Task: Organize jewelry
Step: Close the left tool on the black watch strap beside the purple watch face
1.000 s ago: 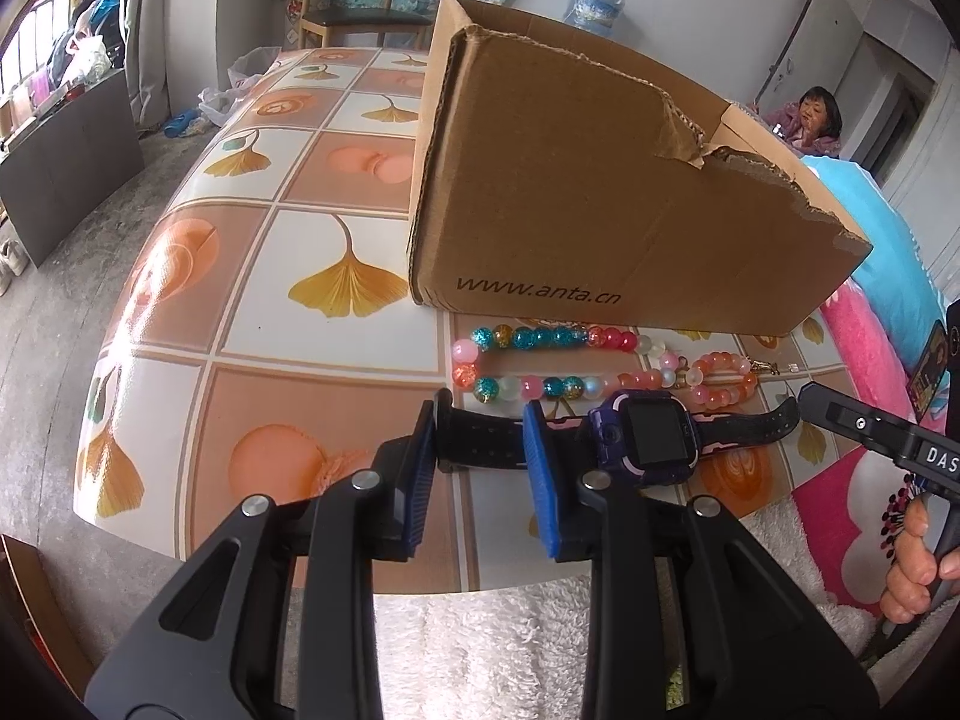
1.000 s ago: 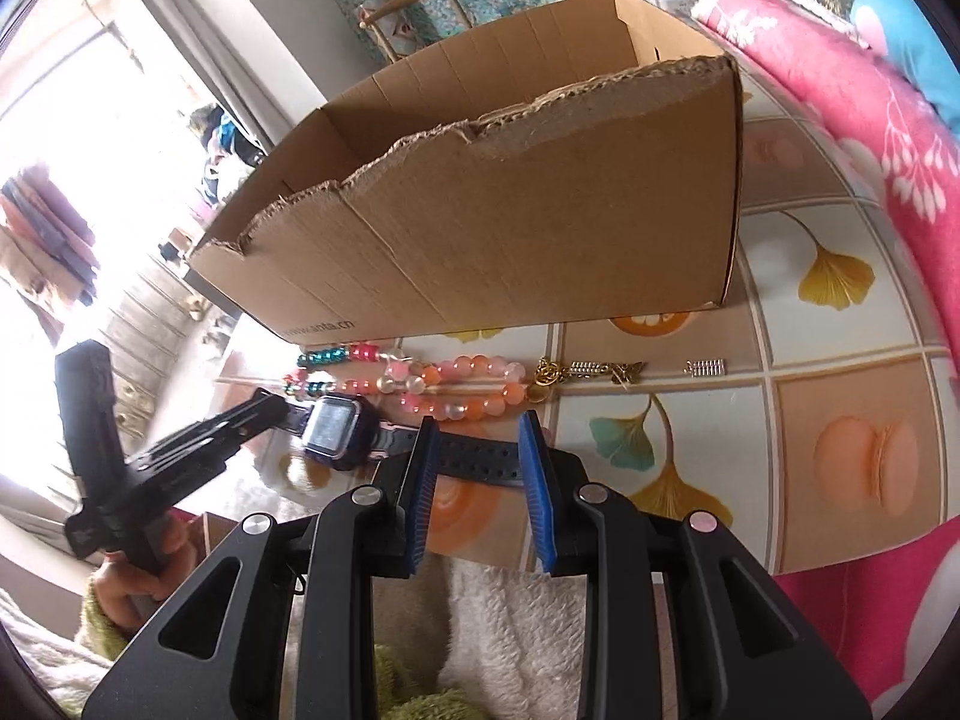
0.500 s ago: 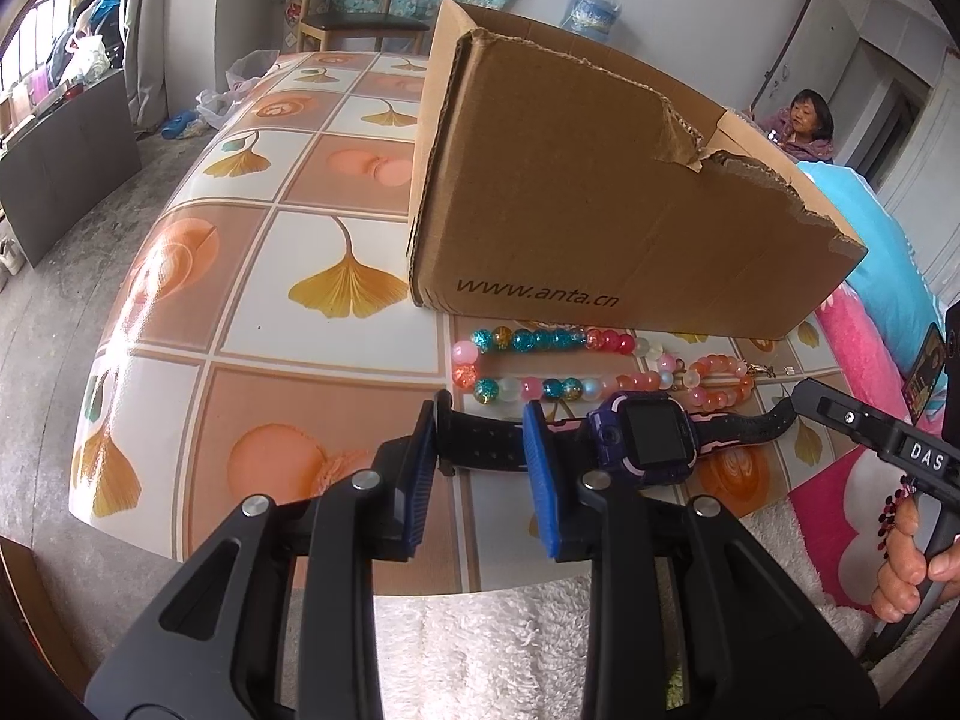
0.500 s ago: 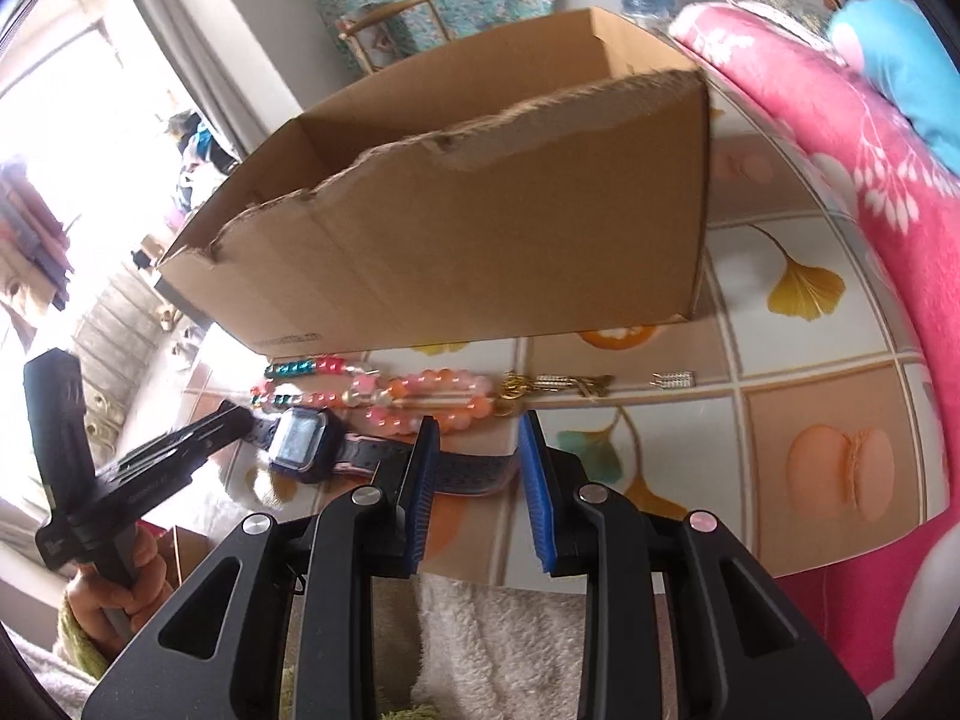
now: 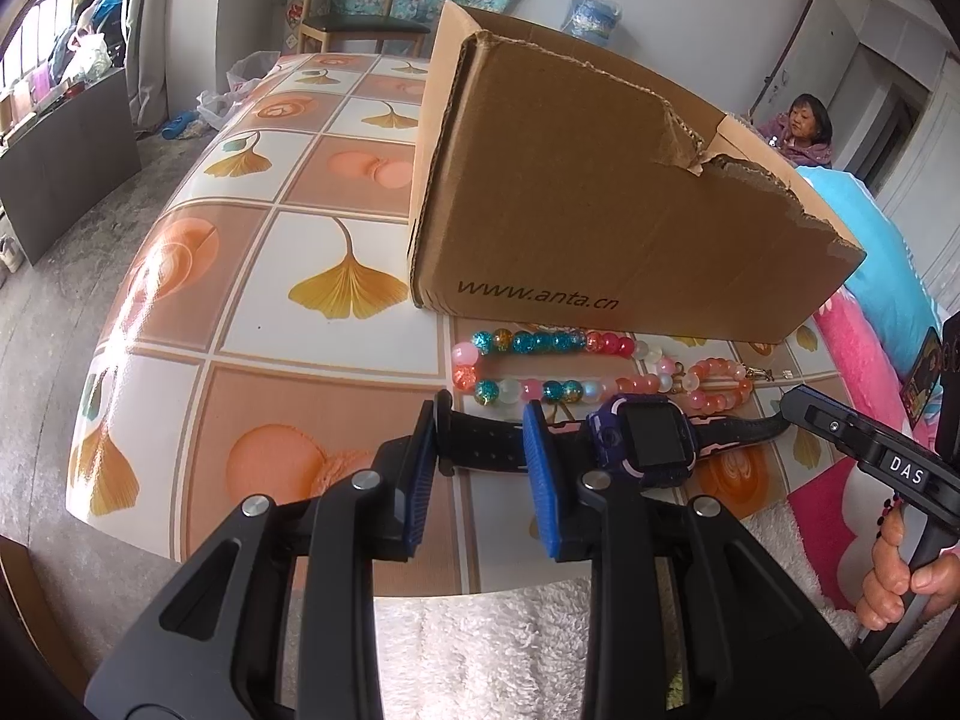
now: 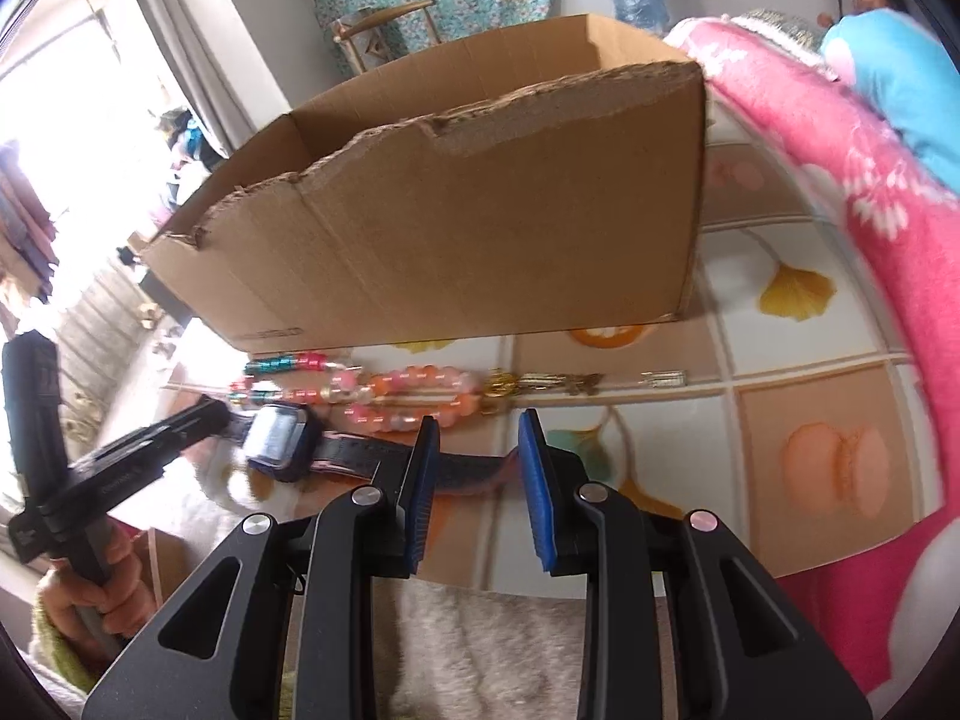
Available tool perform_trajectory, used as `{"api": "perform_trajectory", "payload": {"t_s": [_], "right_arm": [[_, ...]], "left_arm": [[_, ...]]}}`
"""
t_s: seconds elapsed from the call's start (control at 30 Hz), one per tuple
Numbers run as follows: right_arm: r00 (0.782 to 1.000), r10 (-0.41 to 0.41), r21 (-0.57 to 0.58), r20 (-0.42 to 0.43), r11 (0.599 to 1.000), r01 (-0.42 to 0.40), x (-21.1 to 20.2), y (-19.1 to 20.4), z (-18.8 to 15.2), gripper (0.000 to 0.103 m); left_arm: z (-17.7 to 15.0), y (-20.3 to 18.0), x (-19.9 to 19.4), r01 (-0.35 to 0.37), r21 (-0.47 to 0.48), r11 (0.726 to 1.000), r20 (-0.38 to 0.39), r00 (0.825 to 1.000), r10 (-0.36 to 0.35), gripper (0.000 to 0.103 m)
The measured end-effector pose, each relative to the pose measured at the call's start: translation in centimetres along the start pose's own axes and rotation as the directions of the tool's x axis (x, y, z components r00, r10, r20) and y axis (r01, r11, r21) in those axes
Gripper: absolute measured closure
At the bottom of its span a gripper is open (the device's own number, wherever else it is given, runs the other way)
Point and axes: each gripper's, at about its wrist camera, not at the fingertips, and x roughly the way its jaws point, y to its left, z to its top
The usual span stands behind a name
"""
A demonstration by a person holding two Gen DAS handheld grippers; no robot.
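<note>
A: Since the smartwatch [image 5: 651, 441] lies flat on the bench [image 5: 252, 372] with its strap running crosswise to both sets of jaws, which end belongs to which hand?

B: The left gripper [image 5: 480, 462] straddles the plain strap end, watch face just to its right. The right gripper [image 6: 477, 468] straddles the other strap end, face to its left.

A: Clamped?

B: Both stand at a narrow gap with strap between the blue pads; whether they press on it I cannot tell.

A: And beyond?

B: Bead strands [image 5: 540, 363], then the cardboard box [image 5: 600, 210] farther ahead, probably the destination.

Black tongs [image 5: 480, 456], ribbed blue pads [image 5: 543, 480], silver screws.
</note>
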Motion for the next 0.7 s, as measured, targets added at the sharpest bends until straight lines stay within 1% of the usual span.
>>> {"api": "perform_trajectory", "payload": {"t_s": [0.03, 0.13, 0.23, 0.4, 0.43, 0.57, 0.7], "right_arm": [[1.000, -0.003, 0.012, -0.008, 1.000, 0.003, 0.0, -0.3, 0.0, 0.076], [0.998, 0.027, 0.081, -0.061, 0.996, -0.022, 0.5, -1.4, -0.5, 0.076], [0.997, 0.023, 0.086, -0.075, 0.996, -0.016, 0.5, -1.4, -0.8, 0.076], [0.993, 0.045, 0.118, -0.109, 0.992, -0.032, 0.3, -1.7, -1.0, 0.076], [0.992, 0.053, 0.121, -0.113, 0.992, -0.039, 0.3, -1.8, -1.0, 0.075], [0.977, 0.163, 0.169, -0.137, 0.976, -0.139, 0.8, -1.4, -1.2, 0.075], [0.963, 0.228, 0.200, -0.147, 0.960, -0.197, 1.2, -1.2, -1.2, 0.075]], "left_arm": [[0.0, 0.0, 0.0, 0.000, 0.000, 1.000, -0.001, 1.000, 0.000, 0.076], [0.0, 0.0, 0.0, 0.000, -0.001, 1.000, -0.001, 1.000, 0.000, 0.076], [0.0, 0.0, 0.0, 0.001, 0.000, 1.000, 0.000, 1.000, -0.001, 0.076], [0.0, 0.0, 0.0, 0.003, -0.002, 1.000, 0.001, 1.000, -0.003, 0.076], [0.0, 0.0, 0.0, 0.002, -0.001, 1.000, 0.001, 1.000, -0.002, 0.076], [0.0, 0.0, 0.0, 0.004, -0.003, 1.000, 0.000, 1.000, -0.004, 0.076], [0.0, 0.0, 0.0, 0.007, -0.004, 1.000, 0.002, 1.000, -0.007, 0.076]]}}
